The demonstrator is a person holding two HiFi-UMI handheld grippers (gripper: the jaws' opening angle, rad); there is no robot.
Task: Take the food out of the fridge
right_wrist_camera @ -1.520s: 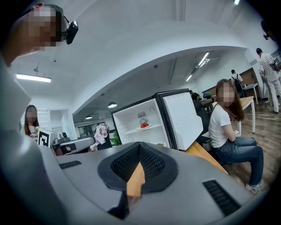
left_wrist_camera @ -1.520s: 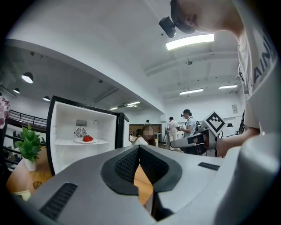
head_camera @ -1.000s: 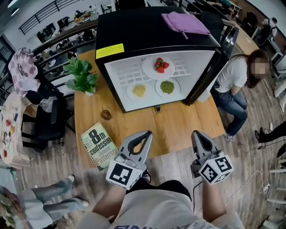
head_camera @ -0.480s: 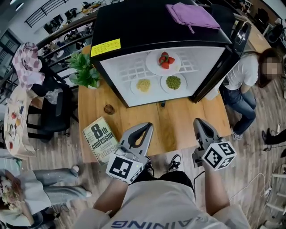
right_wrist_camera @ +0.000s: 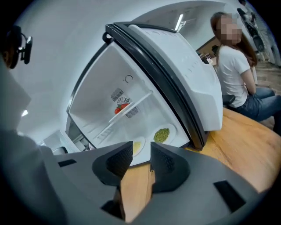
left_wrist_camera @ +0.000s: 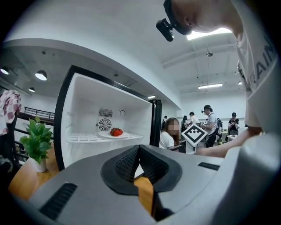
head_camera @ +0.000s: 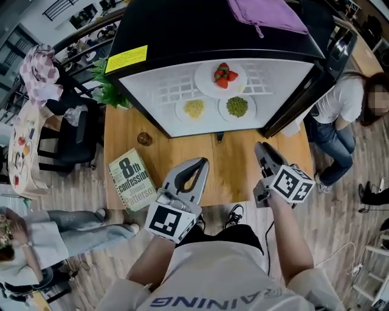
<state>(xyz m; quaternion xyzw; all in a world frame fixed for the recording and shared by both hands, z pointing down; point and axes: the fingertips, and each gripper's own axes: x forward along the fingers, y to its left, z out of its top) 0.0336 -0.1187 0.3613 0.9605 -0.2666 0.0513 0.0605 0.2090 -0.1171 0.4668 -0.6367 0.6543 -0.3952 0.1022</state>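
The black fridge stands open on the wooden table. On its upper shelf sits a plate of strawberries. Below lie a plate of yellow food and a plate of green food. My left gripper is shut and empty, over the table's near edge. My right gripper hovers over the table short of the fridge, rolled to one side. Its jaws are opening with nothing between them.
The fridge door swings out to the right. A person sits beyond it. A book, a small brown cup and a potted plant occupy the table's left. A purple cloth lies on the fridge top.
My right gripper has moved forward toward the fridge, rolled to one side, and its jaws have parted. The left gripper has crept a little forward, still shut.
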